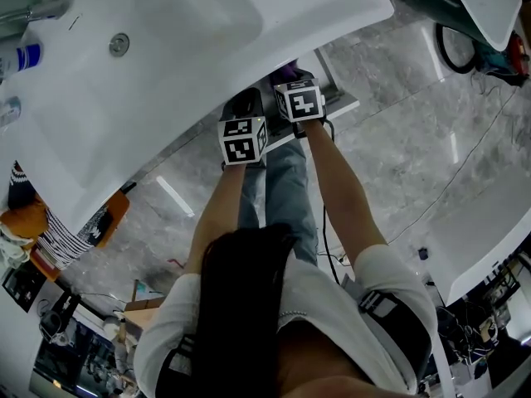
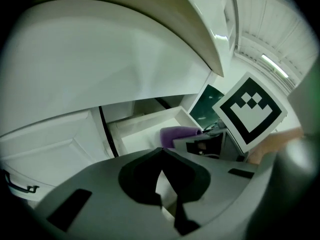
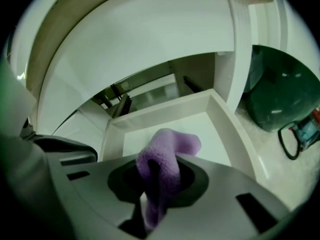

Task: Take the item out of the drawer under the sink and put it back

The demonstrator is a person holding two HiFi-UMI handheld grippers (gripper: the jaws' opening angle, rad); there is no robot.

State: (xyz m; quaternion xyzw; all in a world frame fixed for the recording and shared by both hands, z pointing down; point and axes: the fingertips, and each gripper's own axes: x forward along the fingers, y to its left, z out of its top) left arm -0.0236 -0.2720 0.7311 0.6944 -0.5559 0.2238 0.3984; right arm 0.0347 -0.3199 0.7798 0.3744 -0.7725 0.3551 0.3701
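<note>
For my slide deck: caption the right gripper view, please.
Right tongs clamp a purple cloth over the open white drawer.

- White short-sleeved shirt [image 1: 319,301] and long dark hair [image 1: 241,305] at 6 o'clock.
- Blue jeans [image 1: 278,185], centre.
- Black strap [image 1: 383,305] at 4 o'clock.
- Grey left gripper [image 2: 162,156] and right gripper [image 3: 152,171], each with a black-and-white marker cube [image 1: 241,139].

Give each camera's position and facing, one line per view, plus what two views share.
Head view: on the person's head, facing down at the sink; both arms show.
Left gripper view: on the left gripper, looking along its empty jaws into the drawer.
Right gripper view: on the right gripper, facing the drawer; jaws grip the purple cloth.
Both gripper views share drawer and cloth.
</note>
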